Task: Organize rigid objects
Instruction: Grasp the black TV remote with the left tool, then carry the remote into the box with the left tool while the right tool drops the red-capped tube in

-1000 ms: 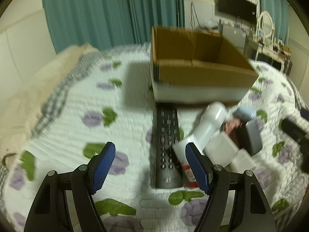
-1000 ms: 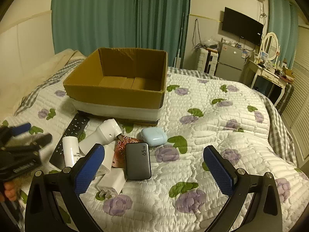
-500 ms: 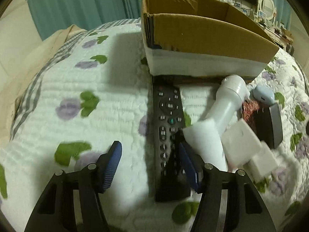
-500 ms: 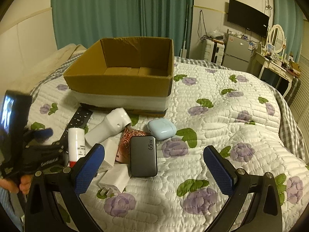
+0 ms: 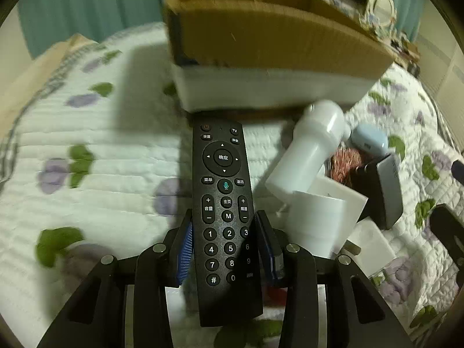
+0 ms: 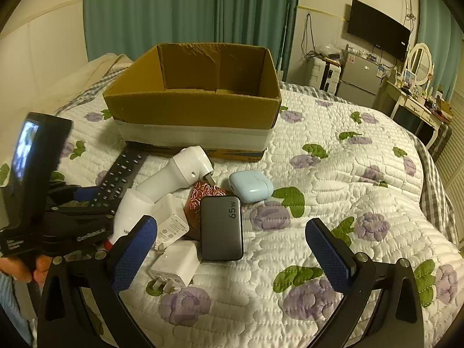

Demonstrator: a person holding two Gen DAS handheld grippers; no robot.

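Observation:
My left gripper (image 5: 224, 245) is shut on the black remote control (image 5: 224, 203), which points toward the open cardboard box (image 5: 261, 43). The remote (image 6: 121, 174) and the left gripper (image 6: 78, 203) also show in the right wrist view. My right gripper (image 6: 232, 249) is open and empty above the quilt, near the grey 65W power bank (image 6: 221, 227). Beside the remote lie a white handheld device (image 6: 171, 177), a white tube (image 6: 127, 214), white chargers (image 6: 174, 264), a light blue earbud case (image 6: 250, 185) and a red patterned item (image 6: 203, 194).
The box (image 6: 191, 110) stands on a quilted flowered bedspread (image 6: 348, 203). Green curtains hang behind. A dresser with a mirror (image 6: 417, 66), a TV and a small fridge stand at the far right beyond the bed.
My left gripper moved forward and down over the remote and closed on its lower half. My right gripper stayed open and shifted slightly toward the pile.

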